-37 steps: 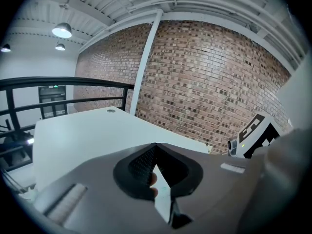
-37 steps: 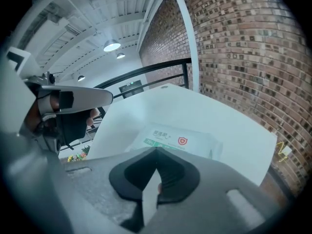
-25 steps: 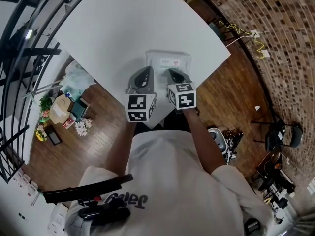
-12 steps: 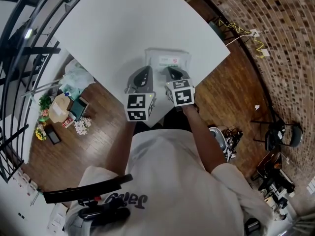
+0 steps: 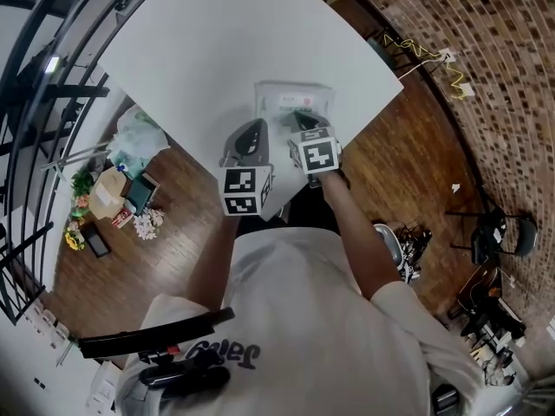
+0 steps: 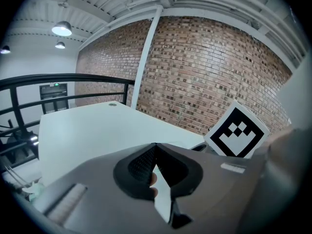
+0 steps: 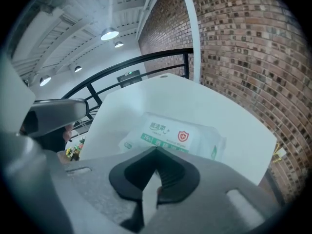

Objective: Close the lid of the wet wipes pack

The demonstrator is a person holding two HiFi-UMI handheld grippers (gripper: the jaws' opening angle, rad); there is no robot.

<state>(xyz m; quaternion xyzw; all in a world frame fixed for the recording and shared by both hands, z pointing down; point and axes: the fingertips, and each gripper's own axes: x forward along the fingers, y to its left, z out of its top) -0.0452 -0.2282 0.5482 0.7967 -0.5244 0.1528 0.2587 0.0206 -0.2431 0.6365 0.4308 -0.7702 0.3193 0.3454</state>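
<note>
The right claw, jaws pressed together and empty, is poised over the pack's near edge.
Shut tips make a blunt pusher, likely for pressing the lid down; the left claw, also pinched shut on nothing, waits just left of the pack. The pack lies flat on the table.

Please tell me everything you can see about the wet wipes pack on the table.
The wet wipes pack is a soft white plastic pouch with green print and a red shield mark. It lies flat on the white table, near the person's edge. The right hand-held gripper, jaws together, covers its near end, so the lid and any contact cannot be made out.
</note>
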